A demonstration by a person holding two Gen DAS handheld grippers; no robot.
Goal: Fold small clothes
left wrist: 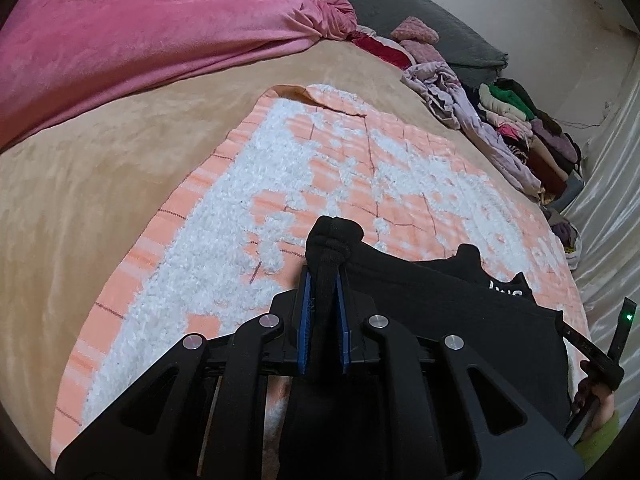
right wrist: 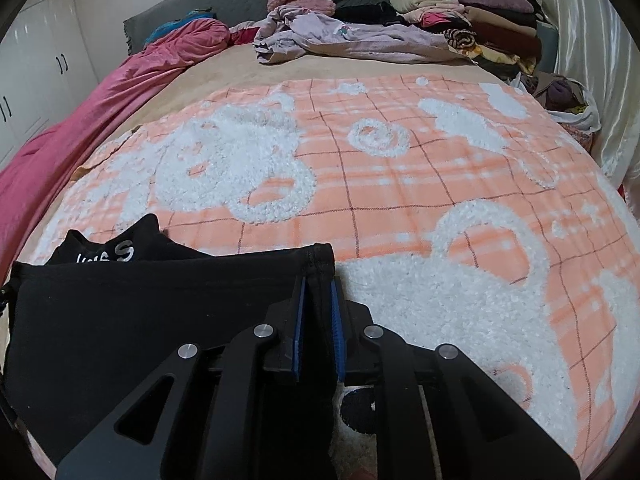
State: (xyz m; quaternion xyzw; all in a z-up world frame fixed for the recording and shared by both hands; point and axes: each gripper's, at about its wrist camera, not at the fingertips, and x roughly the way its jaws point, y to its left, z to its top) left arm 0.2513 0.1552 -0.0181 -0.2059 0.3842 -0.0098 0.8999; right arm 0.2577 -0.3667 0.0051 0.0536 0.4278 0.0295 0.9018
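A black garment [left wrist: 460,320] lay across the near part of an orange-and-white blanket [left wrist: 280,168], stretched between both tongs. At six o'clock in the left wrist view, the left gripper [left wrist: 324,280] was clamped nearly shut on a bunched black corner. At six o'clock in the right wrist view, the right gripper [right wrist: 318,284] pinched the garment's hemmed corner [right wrist: 320,256], jaws nearly closed. White lettering [right wrist: 106,254] showed at nine o'clock. A pile of clothes [right wrist: 460,12] sat at one o'clock.
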